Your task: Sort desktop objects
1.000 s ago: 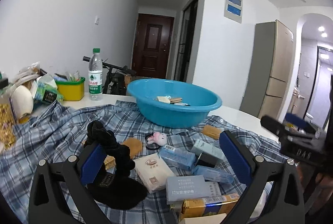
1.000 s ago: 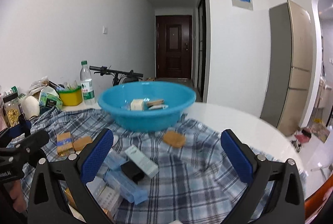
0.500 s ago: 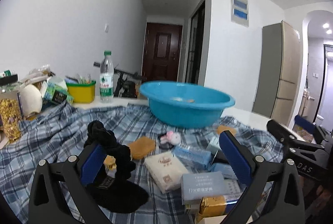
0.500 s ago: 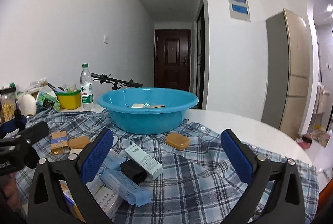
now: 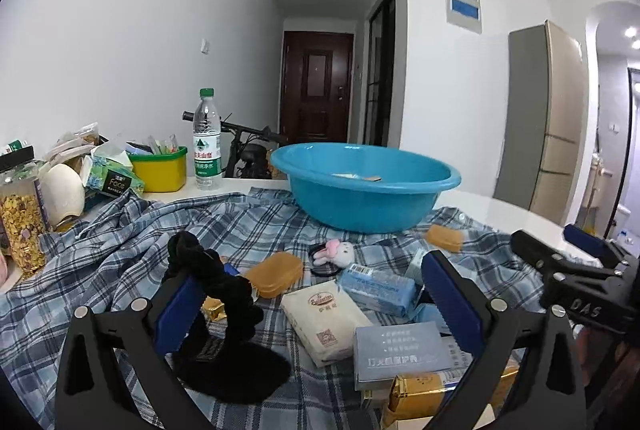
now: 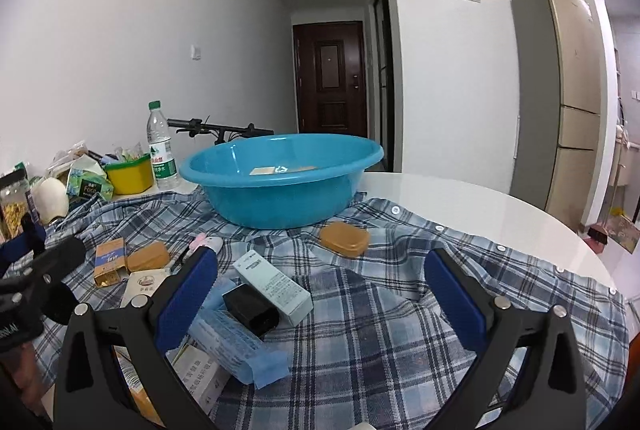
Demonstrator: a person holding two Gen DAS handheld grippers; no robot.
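A blue basin (image 5: 364, 186) holding a few flat items stands at the back of a plaid cloth (image 5: 120, 230); it also shows in the right wrist view (image 6: 280, 182). My left gripper (image 5: 316, 298) is open and empty, low over a cream packet (image 5: 324, 318), a light-blue box (image 5: 376, 286), a grey box (image 5: 400, 354) and a black scrunchie (image 5: 212, 270) beside its left finger. My right gripper (image 6: 320, 294) is open and empty over a black box (image 6: 250, 310) and a pale green carton (image 6: 272, 286).
An amber soap case (image 6: 344, 238), a plush rabbit (image 5: 336, 250), a water bottle (image 5: 207, 146), a yellow tub (image 5: 160, 170), a tissue pack (image 5: 112, 178) and a cereal jar (image 5: 20, 218) stand around. The white table (image 6: 500, 206) extends right.
Both grippers have dropped lower and closer to the tabletop, so the basin's inside is seen at a flatter angle. Both stay open and empty.
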